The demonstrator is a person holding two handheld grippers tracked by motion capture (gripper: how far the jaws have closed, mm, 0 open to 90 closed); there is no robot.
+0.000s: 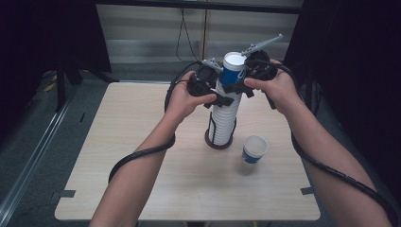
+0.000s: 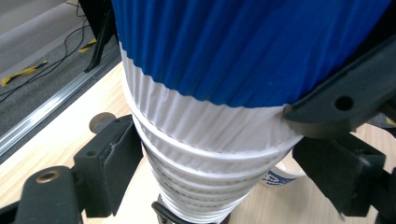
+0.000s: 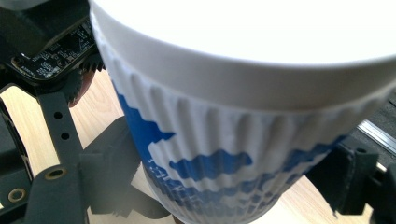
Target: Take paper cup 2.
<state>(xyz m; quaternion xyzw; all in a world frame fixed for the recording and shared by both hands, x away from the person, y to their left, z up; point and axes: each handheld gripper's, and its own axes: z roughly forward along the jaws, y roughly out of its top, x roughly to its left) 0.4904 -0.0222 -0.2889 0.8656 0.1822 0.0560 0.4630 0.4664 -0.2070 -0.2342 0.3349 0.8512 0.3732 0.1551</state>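
Observation:
A tall stack of white ribbed paper cups [image 1: 223,123] stands in a dark ring holder [image 1: 218,143] at the table's middle. On top sits a blue-and-white cup [image 1: 233,68] with a white rim. My right gripper [image 1: 235,85] comes in from the right and is shut on this top cup [image 3: 224,140], a jaw pressing on each side. My left gripper [image 1: 222,99] comes in from the left, just below. It is open, its jaws [image 2: 219,172] on either side of the white stack [image 2: 205,158] under the blue cup [image 2: 243,46].
A single blue-and-white cup [image 1: 254,149] stands upright on the light wooden table [image 1: 142,142], to the right of the holder and nearer to me. Cables trail from both grippers along the forearms. Dark curtains hang at both sides, and a floor rail runs at the left.

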